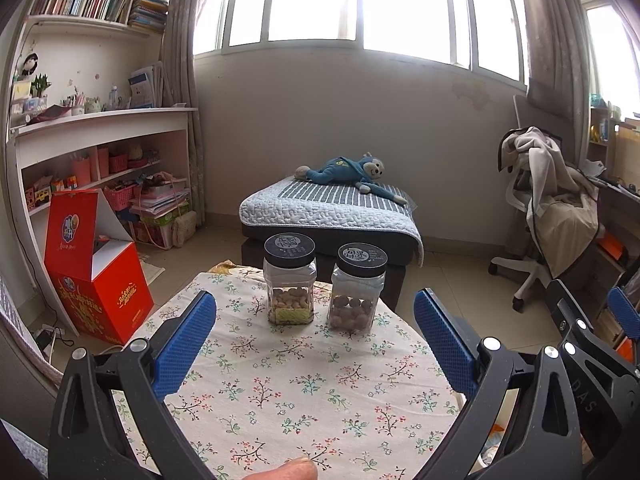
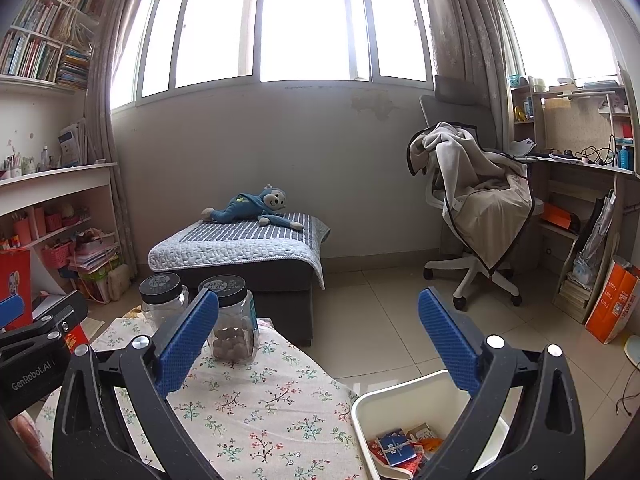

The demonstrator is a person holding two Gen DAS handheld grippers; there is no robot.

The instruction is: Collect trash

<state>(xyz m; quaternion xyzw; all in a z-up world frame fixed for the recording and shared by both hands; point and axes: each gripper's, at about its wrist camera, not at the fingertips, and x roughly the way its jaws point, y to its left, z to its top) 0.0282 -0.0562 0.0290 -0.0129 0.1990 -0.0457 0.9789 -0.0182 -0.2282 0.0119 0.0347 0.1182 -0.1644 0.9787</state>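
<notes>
Left to right: red box (image 1: 96, 268) sitting on floor beside the counter (image 1: 304, 392), its lid tipped up. Left tongs (image 1: 316, 340) hovering over the floral cloth, gaping wide, gripping nothing; a fingertip (image 1: 284, 472) poking in at bottom edge, rest of hand cut off. Two black-lidded jars (image 1: 290, 280) (image 1: 357, 286) standing upright at the far counter edge, ahead between the pads, well apart from them. Right tongs (image 2: 320, 344) also spread wide, holding nothing, hanging over the counter's right edge. White bin (image 2: 400, 394) sitting on floor just beside the counter, below the right pad (image 2: 448, 344), partly hidden by the tongs frame. Trash (image 2: 396, 446) lying inside the bin: small packets, print too small to read, lying flat, long axis unclear.
</notes>
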